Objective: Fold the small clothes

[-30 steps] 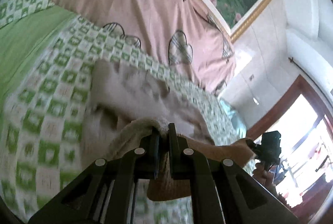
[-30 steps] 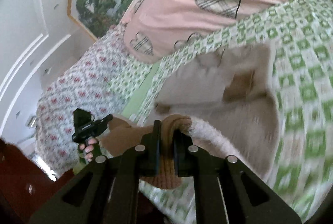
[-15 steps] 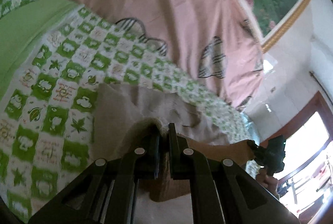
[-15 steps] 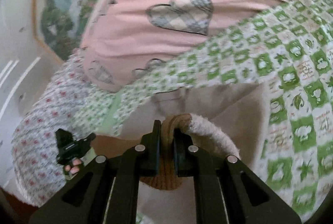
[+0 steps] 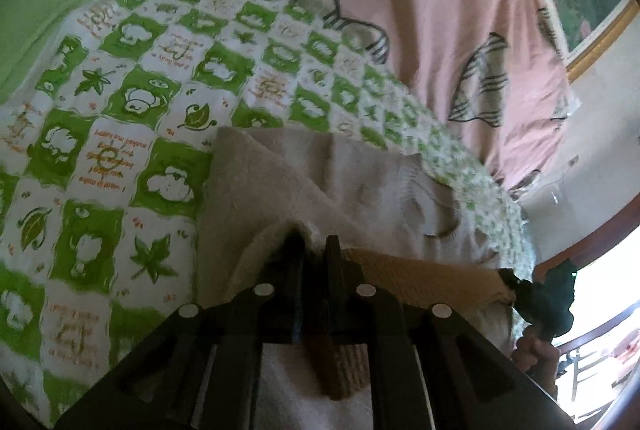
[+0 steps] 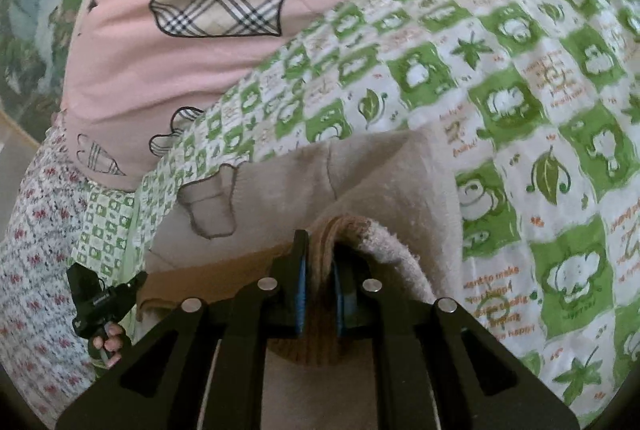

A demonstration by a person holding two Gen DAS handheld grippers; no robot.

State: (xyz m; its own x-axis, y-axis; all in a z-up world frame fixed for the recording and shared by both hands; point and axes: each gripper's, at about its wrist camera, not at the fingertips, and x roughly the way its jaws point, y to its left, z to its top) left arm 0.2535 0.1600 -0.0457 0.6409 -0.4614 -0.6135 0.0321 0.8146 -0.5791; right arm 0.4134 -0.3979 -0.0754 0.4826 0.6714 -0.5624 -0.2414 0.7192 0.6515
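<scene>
beige garment [image 6: 380, 182] hem between opening right claw [image 6: 320, 254] jaws

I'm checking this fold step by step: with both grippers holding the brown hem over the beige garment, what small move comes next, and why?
Probably finish letting go and draw back. The left gripper and right gripper have the brown hem between their fingers, laid over the beige garment lying on the green quilt; both sets of jaws are opening, so the fold looks placed.
</scene>
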